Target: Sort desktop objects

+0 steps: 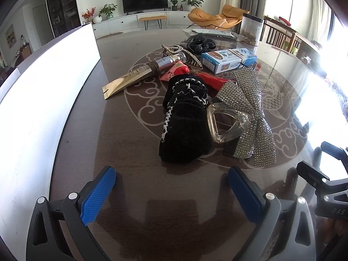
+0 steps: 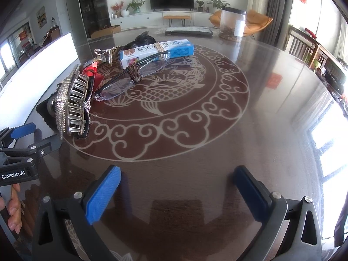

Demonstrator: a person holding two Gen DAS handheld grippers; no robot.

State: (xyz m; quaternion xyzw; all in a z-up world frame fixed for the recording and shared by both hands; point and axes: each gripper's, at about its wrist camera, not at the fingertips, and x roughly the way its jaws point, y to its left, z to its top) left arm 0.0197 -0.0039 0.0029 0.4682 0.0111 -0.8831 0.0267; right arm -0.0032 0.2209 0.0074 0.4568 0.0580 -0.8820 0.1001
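Your left gripper [image 2: 20, 134], seen at 9 o'clock in the right wrist view, carries a white "GenRobot.AI" label on its black body; in the left wrist view your right gripper [image 1: 326, 174] shows at 4 o'clock with the letters "DAS" on its frame. The blue-and-white box [image 1: 228, 59] at 1 o'clock in the left view is printed with Chinese characters, too small for me to read with confidence, and a band wraps its middle.

Your left gripper's blue pads [image 1: 99, 195] stand wide apart, released, holding nothing and touching nothing; bare table [image 1: 130, 152] lies between them. Your right gripper's blue pads [image 2: 104, 193] are equally spread and empty, over the patterned tabletop.

The desktop things sit in a cluster ahead of your left gripper. At 12 o'clock lies the black knitted cloth [image 1: 184, 126] with white stitching, and just beside it at 1 o'clock the clear hair claw [image 1: 226, 121] rests against the rhinestone bow clip [image 1: 245, 108]. Beyond them lie a red packet [image 1: 178, 70], a small bottle [image 1: 171, 59] and a gold card [image 1: 124, 82]. In the right view, the glasses [image 2: 132, 76] lie at 11 o'clock, touching the box. A white bin [image 1: 43, 87] stands at 9 o'clock in the left view.
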